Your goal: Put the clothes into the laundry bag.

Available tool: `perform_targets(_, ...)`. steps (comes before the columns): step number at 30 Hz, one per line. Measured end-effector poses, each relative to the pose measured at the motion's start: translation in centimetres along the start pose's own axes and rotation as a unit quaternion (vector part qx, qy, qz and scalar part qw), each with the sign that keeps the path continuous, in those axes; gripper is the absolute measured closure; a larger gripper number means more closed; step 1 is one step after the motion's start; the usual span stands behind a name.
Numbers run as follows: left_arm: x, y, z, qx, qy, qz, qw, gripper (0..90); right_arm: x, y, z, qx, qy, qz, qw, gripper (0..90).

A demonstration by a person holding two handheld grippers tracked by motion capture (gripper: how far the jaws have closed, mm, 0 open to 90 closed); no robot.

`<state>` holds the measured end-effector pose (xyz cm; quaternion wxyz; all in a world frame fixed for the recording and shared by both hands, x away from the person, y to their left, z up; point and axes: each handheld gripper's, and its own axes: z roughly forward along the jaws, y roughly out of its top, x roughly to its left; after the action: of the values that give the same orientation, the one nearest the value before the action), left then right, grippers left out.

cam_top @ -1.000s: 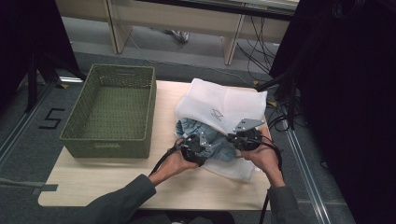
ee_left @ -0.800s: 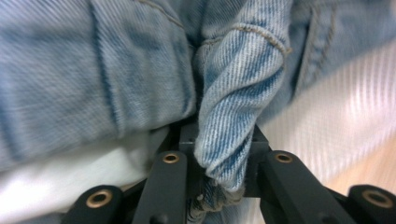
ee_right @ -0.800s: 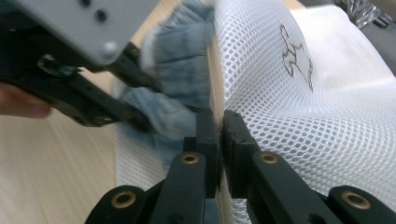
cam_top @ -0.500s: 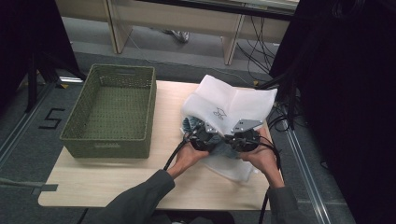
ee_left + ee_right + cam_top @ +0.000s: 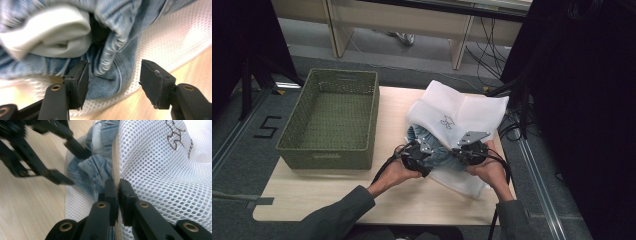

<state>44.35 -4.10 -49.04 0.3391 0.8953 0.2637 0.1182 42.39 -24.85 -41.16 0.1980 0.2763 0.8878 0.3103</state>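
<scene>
A white mesh laundry bag [image 5: 462, 107] lies on the right half of the table, and blue jeans [image 5: 432, 145] bulge out of its mouth. My right gripper [image 5: 117, 182] is shut on the bag's zipper edge [image 5: 115, 162] and holds the upper layer [image 5: 160, 170] up. My left gripper [image 5: 113, 80] is open, its jaws on either side of a denim fold [image 5: 110, 62] just above the lower mesh layer [image 5: 175, 45]. A white cloth [image 5: 50, 40] is rolled into the jeans. In the high view the left gripper [image 5: 424, 155] and right gripper [image 5: 459, 150] sit close together at the bag's near side.
A green wicker basket [image 5: 294, 145] with nothing in it stands on the left half of the wooden table [image 5: 337, 200]. Black cables [image 5: 504, 127] hang past the table's right edge. Bare tabletop lies in front of the hands.
The bag's upper layer has been lifted and pulled back, so more denim shows at the mouth. The left gripper has shifted right, into the opening against the jeans.
</scene>
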Motion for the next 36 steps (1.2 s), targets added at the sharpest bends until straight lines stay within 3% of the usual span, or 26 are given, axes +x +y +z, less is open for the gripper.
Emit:
perform_targets(1, -0.1, 0.0, 0.4, 0.006, 0.010, 0.009, 0.9999, 41.8, 0.0, 0.1, 0.0, -0.001, 0.005, -0.007, 1.0000, 86.7)
perform_targets(3, -0.1, 0.3, 0.9, 0.020, 0.027, 0.040, 0.9986, 53.3, 0.1, 0.1, -0.1, -0.001, 0.003, 0.001, 1.0000, 86.7)
perform_targets(5, 0.0, 0.6, 1.3, 0.009, 0.041, 0.036, 0.9985, 64.6, 0.1, 0.2, 0.0, -0.002, 0.003, -0.003, 1.0000, 86.7)
perform_targets(7, 0.4, 0.8, 1.5, 0.003, 0.039, -0.008, 0.9992, 73.7, 0.2, 0.3, 0.0, 0.003, 0.003, 0.000, 1.0000, 86.7)
perform_targets(9, 0.3, 0.9, 1.5, -0.015, 0.051, -0.028, 0.9982, 76.9, 0.2, 0.3, 0.1, -0.001, 0.007, -0.010, 0.9999, 86.7)
perform_targets(10, 0.2, 1.1, 1.4, -0.028, 0.052, -0.040, 0.9974, 78.3, 0.3, 0.4, -0.1, 0.005, 0.009, 0.001, 0.9999, 86.7)
perform_targets(14, 0.6, 2.5, 0.8, -0.071, 0.030, -0.094, 0.9926, 79.3, 0.1, 1.0, -1.0, -0.017, 0.007, -0.001, 0.9998, 86.7)
perform_targets(15, 0.2, 2.8, 0.9, -0.084, 0.024, -0.116, 0.9894, 79.3, 0.1, 1.1, -1.1, -0.020, 0.010, -0.001, 0.9998, 86.7)
perform_targets(17, -0.3, 3.1, 1.3, -0.087, 0.008, -0.112, 0.9898, 78.9, 0.3, 1.1, -1.1, -0.026, 0.012, -0.005, 0.9996, 86.7)
perform_targets(18, -0.4, 2.9, 1.7, -0.082, 0.006, -0.101, 0.9915, 78.7, 0.3, 1.1, -1.0, -0.026, 0.015, -0.001, 0.9996, 86.8)
perform_targets(20, -0.2, 2.4, 2.3, -0.078, 0.001, -0.098, 0.9922, 77.7, 0.4, 0.5, -0.5, -0.018, 0.020, 0.006, 0.9996, 86.7)
perform_targets(21, -0.2, 2.2, 2.4, -0.081, -0.009, -0.105, 0.9911, 76.0, 0.5, 0.2, -0.1, -0.011, 0.026, 0.003, 0.9996, 86.7)
perform_targets(24, 0.0, 1.4, 1.8, -0.075, -0.028, -0.097, 0.9920, 69.5, 0.8, -0.8, 1.3, 0.014, 0.032, -0.004, 0.9994, 86.7)
perform_targets(27, 0.0, 1.2, -0.3, -0.078, -0.043, -0.070, 0.9935, 59.8, 0.7, -1.1, 1.8, 0.017, 0.037, -0.005, 0.9992, 86.7)
perform_targets(28, 0.1, 1.1, -1.2, -0.083, -0.046, -0.067, 0.9932, 56.2, 0.8, -1.1, 1.5, 0.020, 0.033, 0.007, 0.9992, 86.6)
perform_targets(30, 0.6, 1.0, -2.8, -0.085, -0.030, -0.060, 0.9941, 50.5, 0.6, -1.1, 1.4, 0.017, 0.028, 0.006, 0.9994, 86.5)
perform_targets(33, 2.2, 0.7, -4.6, -0.075, 0.030, -0.054, 0.9953, 46.5, 0.7, -1.2, 1.5, 0.019, 0.035, 0.002, 0.9992, 86.4)
perform_targets(36, 3.4, 0.0, -4.4, -0.045, 0.065, -0.067, 0.9946, 42.7, 0.8, -1.2, 1.4, 0.020, 0.032, 0.003, 0.9993, 86.2)
